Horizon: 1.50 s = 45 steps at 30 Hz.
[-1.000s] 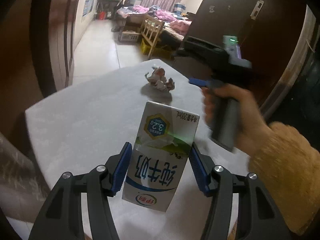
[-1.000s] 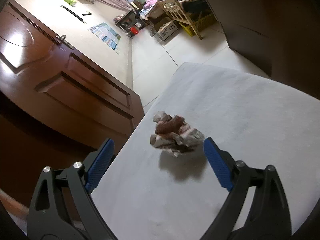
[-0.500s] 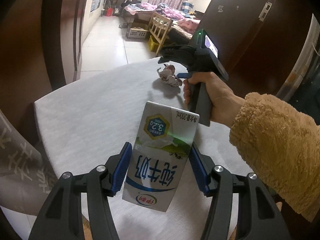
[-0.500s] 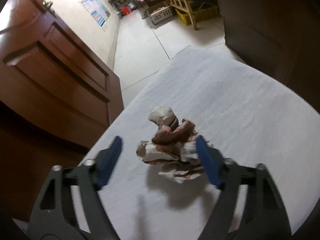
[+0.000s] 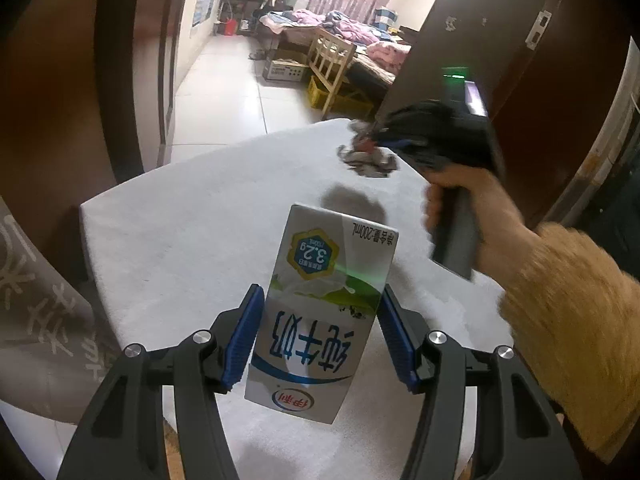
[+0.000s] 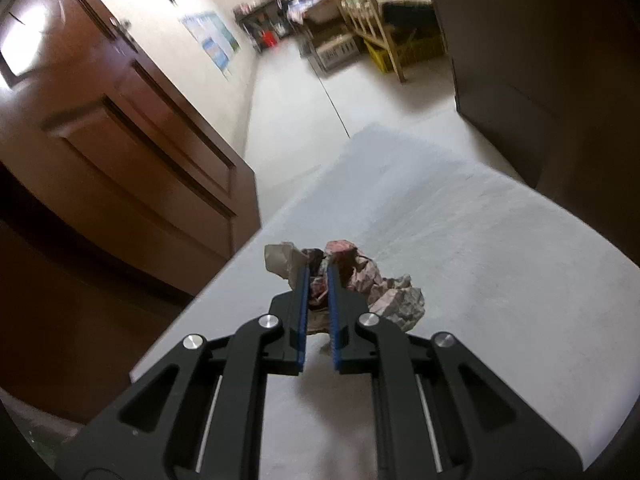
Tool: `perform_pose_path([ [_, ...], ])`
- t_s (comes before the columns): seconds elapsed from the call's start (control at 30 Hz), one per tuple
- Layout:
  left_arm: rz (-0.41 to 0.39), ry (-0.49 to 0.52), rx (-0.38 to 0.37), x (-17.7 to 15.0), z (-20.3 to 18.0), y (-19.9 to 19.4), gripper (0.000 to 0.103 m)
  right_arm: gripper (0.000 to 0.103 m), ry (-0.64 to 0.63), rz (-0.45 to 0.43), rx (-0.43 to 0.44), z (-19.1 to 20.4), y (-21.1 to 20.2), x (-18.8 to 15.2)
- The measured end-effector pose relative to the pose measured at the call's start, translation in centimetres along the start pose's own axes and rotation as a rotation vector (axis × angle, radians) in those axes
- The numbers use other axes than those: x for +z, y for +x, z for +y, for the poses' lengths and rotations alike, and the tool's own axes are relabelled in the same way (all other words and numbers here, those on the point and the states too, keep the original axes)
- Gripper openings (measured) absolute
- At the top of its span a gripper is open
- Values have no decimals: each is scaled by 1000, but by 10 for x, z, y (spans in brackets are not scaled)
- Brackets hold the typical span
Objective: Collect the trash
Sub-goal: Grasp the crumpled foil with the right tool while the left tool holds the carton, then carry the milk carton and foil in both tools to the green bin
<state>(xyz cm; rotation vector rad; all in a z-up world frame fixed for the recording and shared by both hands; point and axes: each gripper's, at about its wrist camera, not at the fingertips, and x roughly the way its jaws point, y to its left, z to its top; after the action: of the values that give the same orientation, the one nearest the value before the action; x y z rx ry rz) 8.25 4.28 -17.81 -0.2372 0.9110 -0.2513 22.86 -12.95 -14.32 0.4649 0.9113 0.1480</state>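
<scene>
The left gripper (image 5: pixel 318 336) squeezes the milk carton (image 5: pixel 320 316) above the white table (image 5: pixel 192 220). The right gripper (image 6: pixel 317 276) pinches the crumpled paper (image 6: pixel 376 288) tight — lifted, blurry. Its middle hides between the pads.

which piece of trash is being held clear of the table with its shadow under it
The crumpled paper wad, pinched in the right claw.

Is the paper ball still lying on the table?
No, lifted. The right gripper pinches the paper ball above the table; its shadow lies below.
</scene>
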Motion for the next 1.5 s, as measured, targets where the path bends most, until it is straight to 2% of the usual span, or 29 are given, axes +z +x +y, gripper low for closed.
perform_pose_path([
  [0.23,-26,-1,7,-1,-8,-6,55,10,-32,-63,88,2,-88,-25],
  [0.43,-69,17,27,2,-26,-22,55,10,-87,-126,103,3,-167,-52],
  [0.7,-139,71,22,3,-60,-52,55,10,-146,-190,91,5,-237,-86],
  [0.97,-166,115,12,7,-93,-68,55,10,-127,-232,92,-8,-275,-101],
  [1.17,-195,148,-11,15,-121,-75,55,10,-80,-247,95,-23,-284,-104],
  [1.37,-215,183,8,21,-143,-79,55,10,-42,-274,94,-38,-297,-110],
  [1.5,-223,201,9,21,-152,-82,55,10,0,-287,87,-61,-306,-115],
])
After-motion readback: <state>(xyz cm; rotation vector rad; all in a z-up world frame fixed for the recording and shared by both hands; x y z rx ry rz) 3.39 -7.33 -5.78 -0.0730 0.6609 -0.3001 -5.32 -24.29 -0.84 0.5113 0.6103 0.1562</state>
